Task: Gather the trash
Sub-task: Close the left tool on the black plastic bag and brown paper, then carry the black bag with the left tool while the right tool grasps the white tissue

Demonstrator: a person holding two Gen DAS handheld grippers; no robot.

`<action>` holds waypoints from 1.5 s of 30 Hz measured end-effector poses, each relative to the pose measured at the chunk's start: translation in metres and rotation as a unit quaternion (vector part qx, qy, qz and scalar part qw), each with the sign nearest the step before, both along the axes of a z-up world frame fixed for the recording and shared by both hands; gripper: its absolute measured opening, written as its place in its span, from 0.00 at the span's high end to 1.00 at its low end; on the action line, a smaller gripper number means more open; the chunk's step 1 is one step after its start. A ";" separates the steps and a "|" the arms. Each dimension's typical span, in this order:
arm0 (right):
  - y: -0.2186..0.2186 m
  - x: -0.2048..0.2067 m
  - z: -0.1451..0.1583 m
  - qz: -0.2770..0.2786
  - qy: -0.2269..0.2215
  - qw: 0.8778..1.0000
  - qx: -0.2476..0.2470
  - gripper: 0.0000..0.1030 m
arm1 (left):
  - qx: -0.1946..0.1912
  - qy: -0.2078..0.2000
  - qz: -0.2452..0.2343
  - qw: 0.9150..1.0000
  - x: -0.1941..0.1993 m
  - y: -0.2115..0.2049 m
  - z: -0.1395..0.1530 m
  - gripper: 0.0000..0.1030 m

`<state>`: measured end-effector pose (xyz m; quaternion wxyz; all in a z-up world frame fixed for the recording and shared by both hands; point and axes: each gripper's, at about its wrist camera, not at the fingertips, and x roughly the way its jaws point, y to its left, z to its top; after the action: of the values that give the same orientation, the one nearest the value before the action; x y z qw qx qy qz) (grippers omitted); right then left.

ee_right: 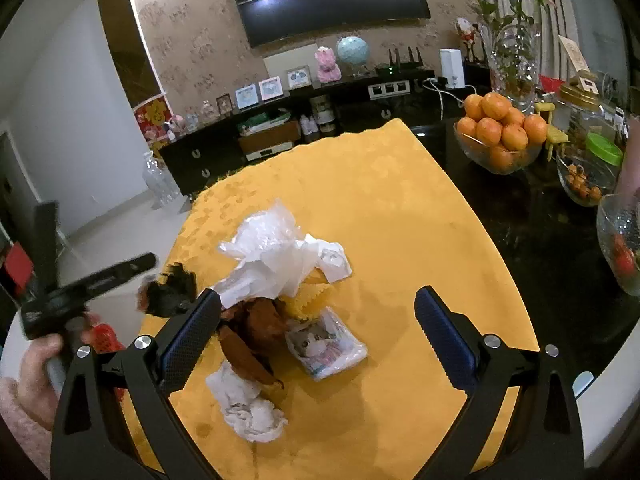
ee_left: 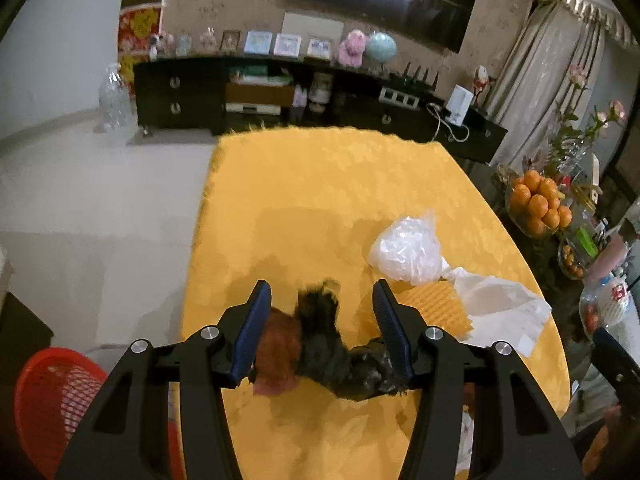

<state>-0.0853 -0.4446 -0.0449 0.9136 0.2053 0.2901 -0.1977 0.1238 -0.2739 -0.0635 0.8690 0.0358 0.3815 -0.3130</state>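
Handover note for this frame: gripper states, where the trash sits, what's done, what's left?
Left gripper: shut on dark crumpled wrapper, over the table edge near the red basket.
Right gripper: open, hovering over the pile, holding nothing.
On the yellow cloth: white plastic bag, brown wrapper, printed packet, crumpled tissue.
Done: one piece picked.
Left: drop it in the basket, then collect the rest.

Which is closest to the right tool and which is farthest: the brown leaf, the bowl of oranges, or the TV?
In the right wrist view, measured from the right tool:
1. Brown leaf, on the yellow cloth between the tool's fingers, nearer the left one.
2. Bowl of oranges, on the dark tabletop, up and to the right.
3. TV, on the far wall at the top.
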 end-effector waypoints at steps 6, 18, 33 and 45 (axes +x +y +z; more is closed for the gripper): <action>0.005 0.005 -0.006 0.010 0.008 1.000 -0.002 0.08 | -0.008 -0.016 0.003 1.000 -0.008 0.020 0.012 0.50; 0.017 0.012 -0.011 0.019 0.021 1.000 -0.009 0.08 | 0.024 0.033 0.000 0.999 0.000 0.020 -0.032 0.39; 0.016 0.014 -0.017 0.026 0.027 0.999 -0.002 0.08 | 0.069 0.068 -0.014 0.995 0.002 0.003 -0.071 0.47; 0.022 0.018 -0.022 0.036 0.035 0.999 -0.005 0.08 | 0.062 0.014 -0.007 0.998 -0.016 0.023 -0.030 0.50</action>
<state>-0.0674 -0.4229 -0.0672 0.9105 0.1829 0.3278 -0.1737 0.1079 -0.2508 -0.0936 0.8572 0.0883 0.4124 -0.2955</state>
